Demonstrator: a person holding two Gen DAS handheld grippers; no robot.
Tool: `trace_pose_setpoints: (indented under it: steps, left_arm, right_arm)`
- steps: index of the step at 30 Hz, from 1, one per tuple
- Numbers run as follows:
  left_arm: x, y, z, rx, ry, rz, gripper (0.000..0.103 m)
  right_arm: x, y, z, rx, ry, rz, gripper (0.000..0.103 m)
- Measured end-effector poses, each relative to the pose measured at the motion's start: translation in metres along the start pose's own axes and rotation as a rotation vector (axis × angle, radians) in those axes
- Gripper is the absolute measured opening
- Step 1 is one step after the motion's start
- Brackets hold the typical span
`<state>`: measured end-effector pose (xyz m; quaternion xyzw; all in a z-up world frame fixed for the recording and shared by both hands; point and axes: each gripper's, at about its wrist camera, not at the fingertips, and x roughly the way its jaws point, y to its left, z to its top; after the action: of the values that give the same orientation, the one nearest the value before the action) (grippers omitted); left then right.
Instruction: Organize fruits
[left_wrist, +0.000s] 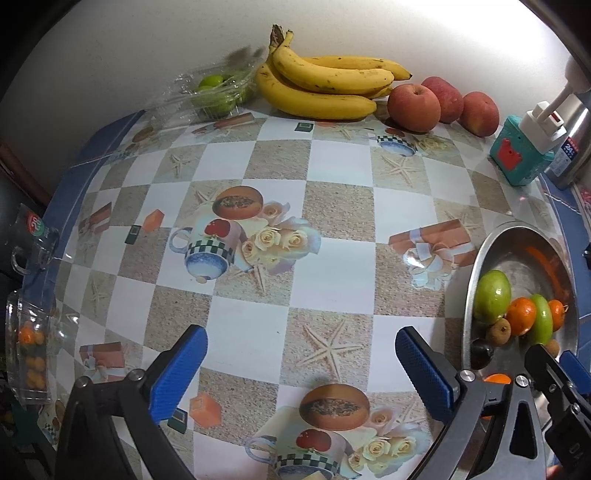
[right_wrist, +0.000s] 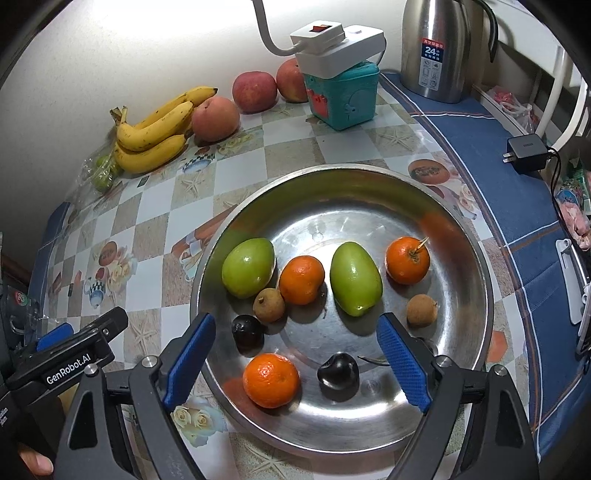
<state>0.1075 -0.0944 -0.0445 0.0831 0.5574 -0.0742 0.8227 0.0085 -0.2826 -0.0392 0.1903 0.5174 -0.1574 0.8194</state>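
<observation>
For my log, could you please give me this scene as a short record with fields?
surface: patterned tablecloth
steel bowl: two green fruits, three oranges, two brown longans, two dark fruits
by wall: bananas, three apples, bag of green fruit
left gripper: open, over the cloth, empty
right gripper: open, over the bowl, empty

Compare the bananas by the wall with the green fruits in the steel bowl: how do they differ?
The yellow banana bunch lies on the patterned tablecloth against the wall; the two smooth green oval fruits lie inside the round steel bowl. The bananas are long, curved and joined at one stem; the green fruits are plump, short and separate. The bananas show dark speckles; the green fruits look unmarked. Neither is held by a gripper.
</observation>
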Motion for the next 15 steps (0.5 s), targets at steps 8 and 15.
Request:
trace_pose_setpoints:
  steps: [8,15]
  left_arm:
    - [0.0019,0.0039,0.0000,0.007,-0.017,0.024,0.103]
    - [0.0021,0.0056,-0.0005,0.004,-0.047,0.016,0.103]
  right_arm:
    - [-0.0028,0.0027,0.0005,-0.010,-0.019,-0.005,0.090]
    - [-0.0027,0.0074,0.0001,-0.021,-0.032,0.002,0.090]
